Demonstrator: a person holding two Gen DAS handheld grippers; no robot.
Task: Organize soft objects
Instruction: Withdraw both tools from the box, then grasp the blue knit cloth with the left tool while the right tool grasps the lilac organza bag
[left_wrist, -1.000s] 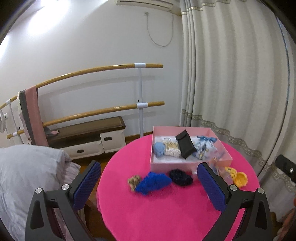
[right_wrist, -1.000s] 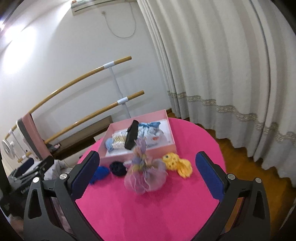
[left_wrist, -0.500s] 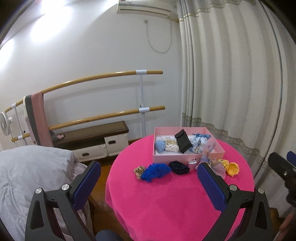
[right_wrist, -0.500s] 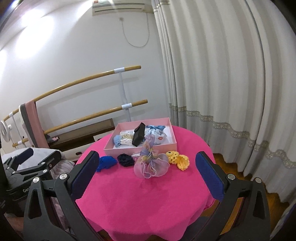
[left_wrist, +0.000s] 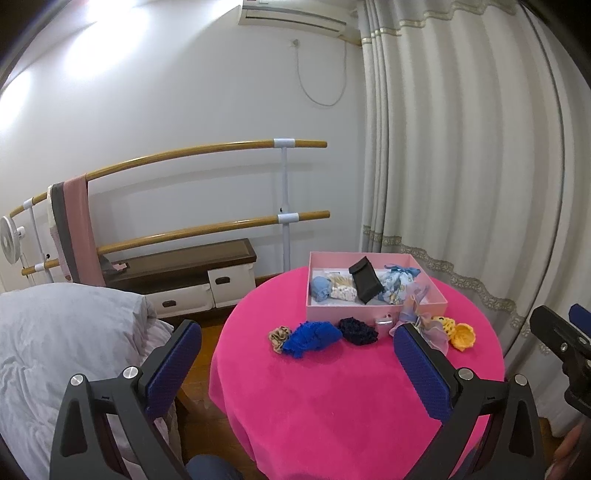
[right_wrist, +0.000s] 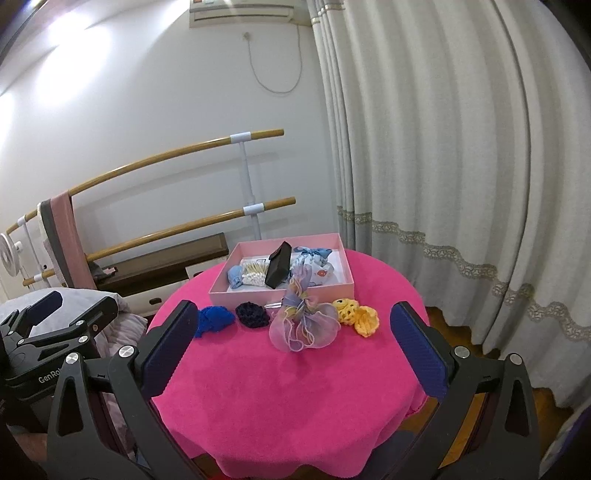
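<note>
A pink box (left_wrist: 375, 311) (right_wrist: 280, 293) stands at the far side of a round pink table (left_wrist: 351, 398) (right_wrist: 280, 391) and holds several soft items, among them a black pouch (left_wrist: 365, 278) (right_wrist: 277, 270). In front of it lie a tan scrunchie (left_wrist: 279, 334), a bright blue scrunchie (left_wrist: 312, 338) (right_wrist: 213, 319), a dark navy one (left_wrist: 357, 330) (right_wrist: 252, 314), a lilac organza pouch (right_wrist: 304, 325) (left_wrist: 424, 325) and yellow crochet pieces (right_wrist: 356, 314) (left_wrist: 458, 332). My left gripper (left_wrist: 295, 362) and right gripper (right_wrist: 293, 345) are both open, empty, held back from the table's near edge.
A bed with grey bedding (left_wrist: 62, 339) is to the left. A wooden ballet barre (left_wrist: 207, 151) with a pink cloth (left_wrist: 75, 229) and a low bench (left_wrist: 177, 266) stand at the wall. Curtains (left_wrist: 461, 166) hang on the right.
Both grippers have drawn back and up from the table, so the table and box look smaller and farther. The objects have not moved. Both stay open.
</note>
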